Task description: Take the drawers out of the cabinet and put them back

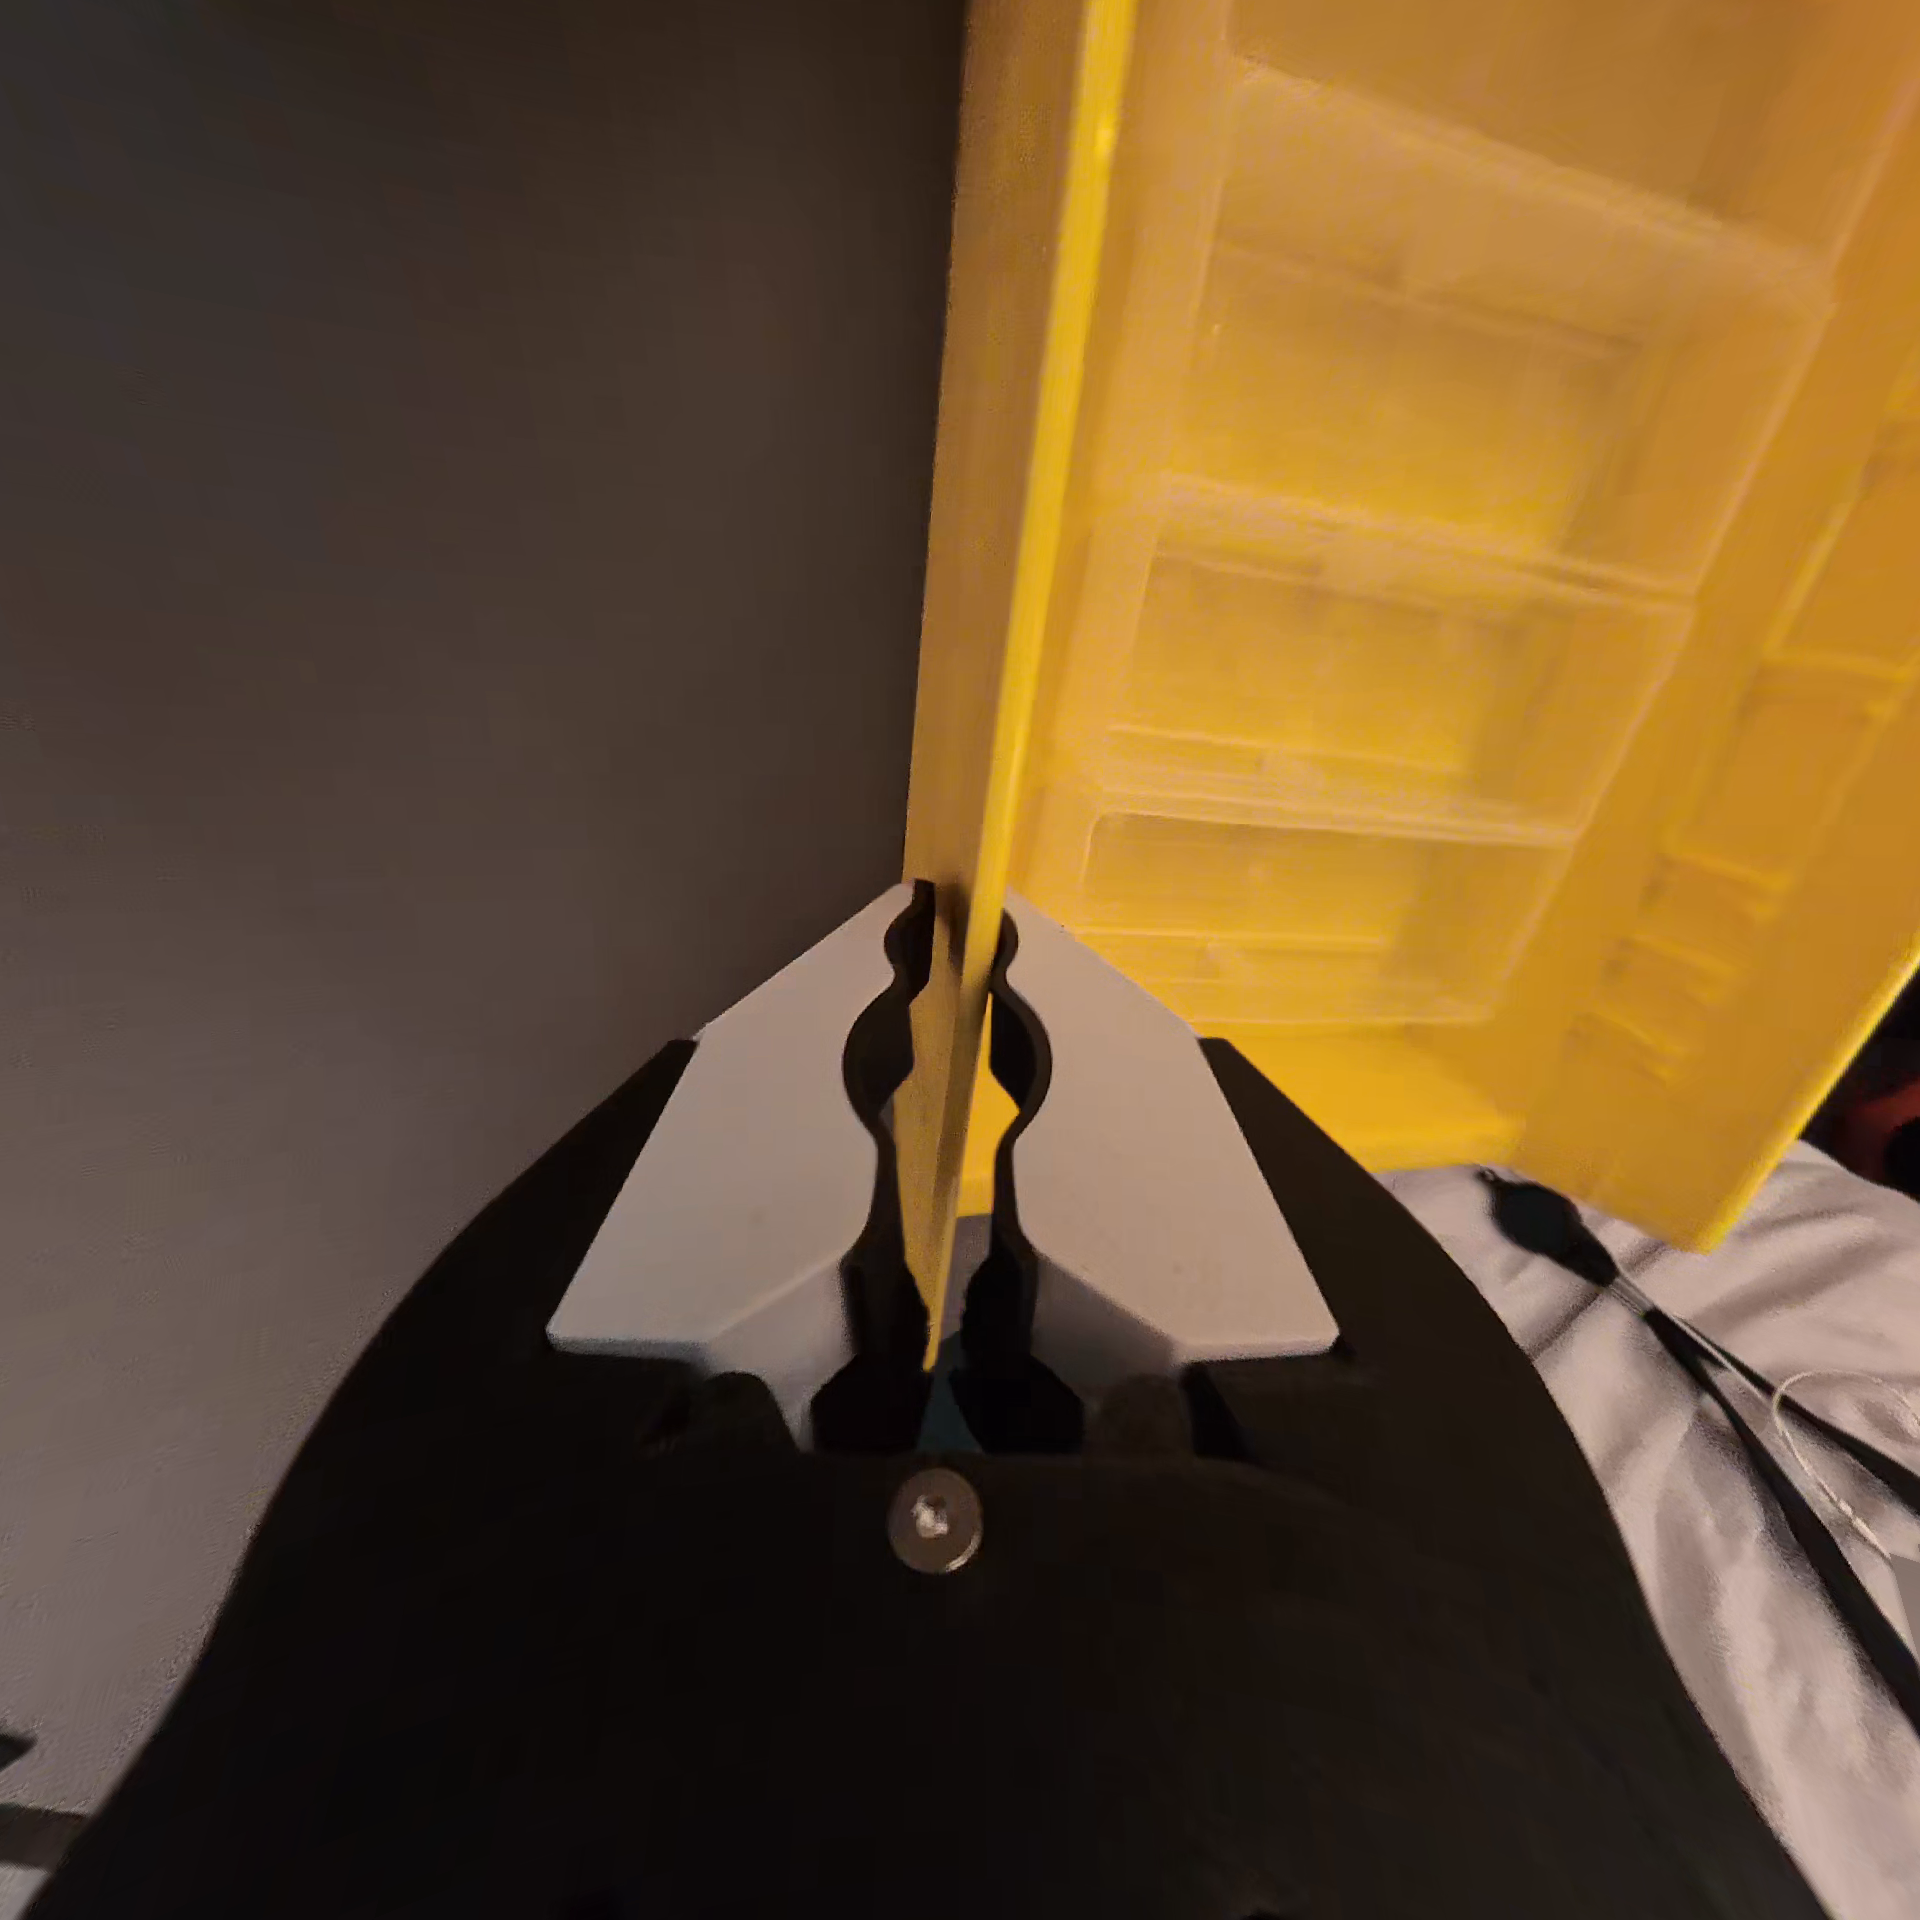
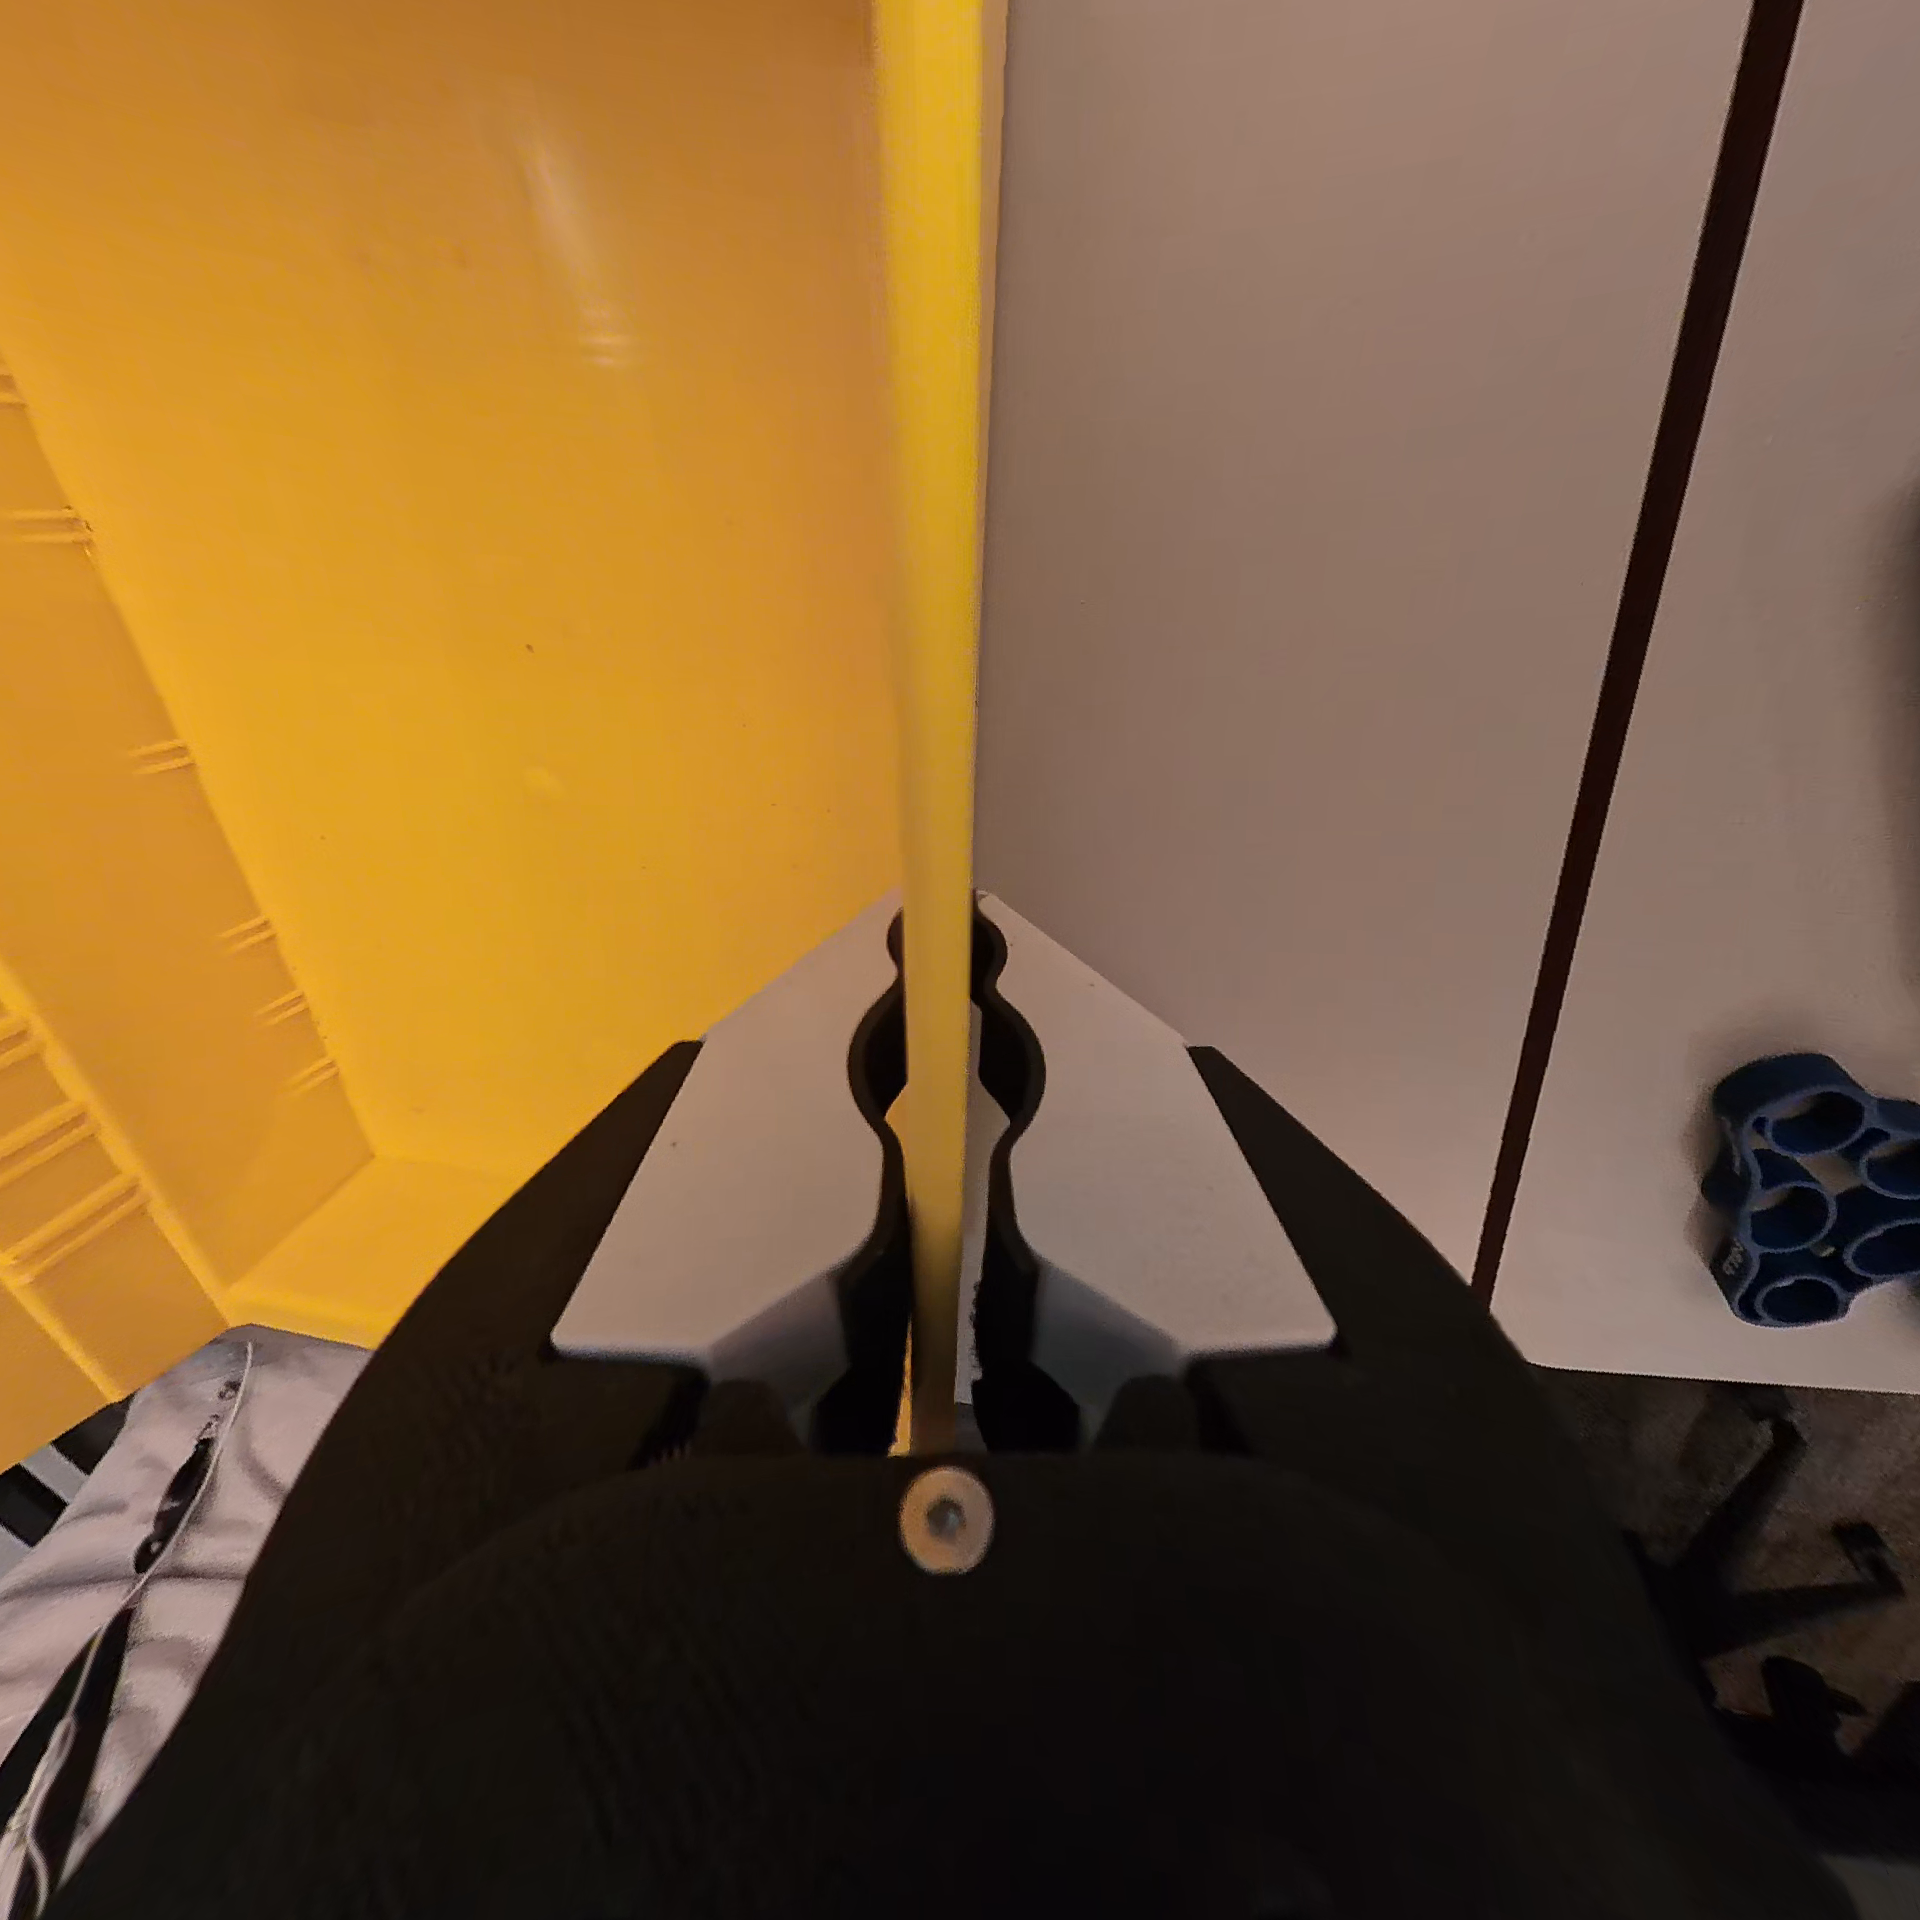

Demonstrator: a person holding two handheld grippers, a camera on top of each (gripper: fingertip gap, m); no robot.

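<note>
A yellow plastic drawer [image 1: 1351,623] fills the right of the left wrist view, its ribbed inside facing me. My left gripper [image 1: 956,914] is shut on the drawer's left side wall [image 1: 997,520], which runs edge-on between the jaws. In the right wrist view the same yellow drawer [image 2: 468,571] fills the left. My right gripper [image 2: 940,920] is shut on its right side wall [image 2: 935,520], also edge-on between the jaws. The cabinet is not in view.
A white table top [image 2: 1351,520] with a dark seam [image 2: 1621,675] lies to the right of the drawer. A blue ring-shaped object [image 2: 1818,1195] sits near its edge. Grey cloth with a black strap [image 1: 1662,1351] lies below the drawer. A dark wall [image 1: 468,520] is on the left. There is about 65 cm between the tips of the two grippers.
</note>
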